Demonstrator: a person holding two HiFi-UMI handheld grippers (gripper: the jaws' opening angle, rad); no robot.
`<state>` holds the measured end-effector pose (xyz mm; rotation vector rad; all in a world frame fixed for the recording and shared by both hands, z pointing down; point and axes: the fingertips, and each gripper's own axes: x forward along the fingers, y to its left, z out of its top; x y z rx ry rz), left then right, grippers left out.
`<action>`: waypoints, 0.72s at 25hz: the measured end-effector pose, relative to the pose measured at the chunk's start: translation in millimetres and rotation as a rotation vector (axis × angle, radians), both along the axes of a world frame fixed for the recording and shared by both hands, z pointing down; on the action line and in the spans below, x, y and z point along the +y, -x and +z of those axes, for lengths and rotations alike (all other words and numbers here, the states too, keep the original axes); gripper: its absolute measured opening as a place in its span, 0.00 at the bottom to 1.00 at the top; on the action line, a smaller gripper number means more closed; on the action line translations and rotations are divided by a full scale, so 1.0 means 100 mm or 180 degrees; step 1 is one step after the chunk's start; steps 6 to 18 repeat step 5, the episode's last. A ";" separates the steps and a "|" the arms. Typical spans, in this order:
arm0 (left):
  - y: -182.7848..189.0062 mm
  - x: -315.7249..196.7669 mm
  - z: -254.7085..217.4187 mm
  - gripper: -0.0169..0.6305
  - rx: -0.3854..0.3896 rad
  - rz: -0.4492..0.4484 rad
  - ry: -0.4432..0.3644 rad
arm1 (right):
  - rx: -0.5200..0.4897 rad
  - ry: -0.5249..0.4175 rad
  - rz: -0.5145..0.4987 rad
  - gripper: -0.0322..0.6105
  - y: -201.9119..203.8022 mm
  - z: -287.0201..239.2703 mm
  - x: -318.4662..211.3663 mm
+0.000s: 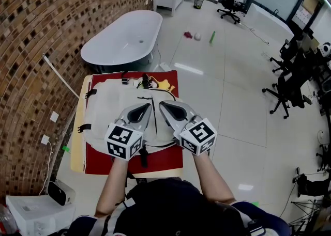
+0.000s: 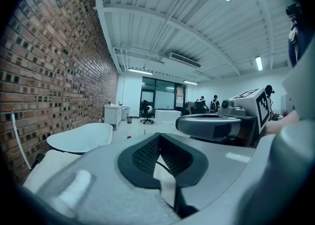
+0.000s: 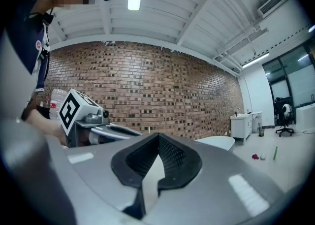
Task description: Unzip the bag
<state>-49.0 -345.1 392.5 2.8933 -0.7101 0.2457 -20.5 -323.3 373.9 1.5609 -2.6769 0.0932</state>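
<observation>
A pale, flat bag with black straps and a dark zip line lies on a red cloth on a small table. Both grippers hover side by side above the bag's near half, pointing away from me. The left gripper is shut and holds nothing, its pads meeting at the tip. The right gripper looks the same, shut with nothing between its pads. Each gripper view shows the other gripper beside it: the right gripper and the left gripper. The grippers hide part of the bag's right edge.
A yellow item and small dark objects lie at the table's far end. A white bathtub stands beyond the table against the brick wall. Office chairs stand at the right, and a white box sits on the floor at lower left.
</observation>
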 end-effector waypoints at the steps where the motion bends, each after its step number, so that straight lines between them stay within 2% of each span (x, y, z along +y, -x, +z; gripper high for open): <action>1: -0.01 0.01 0.00 0.03 -0.0001 0.0006 0.0003 | -0.0002 0.0001 0.0002 0.05 0.00 0.00 0.01; 18: -0.04 0.02 0.01 0.03 0.0005 0.0022 0.0002 | -0.0002 0.0005 0.0007 0.05 -0.02 0.01 0.02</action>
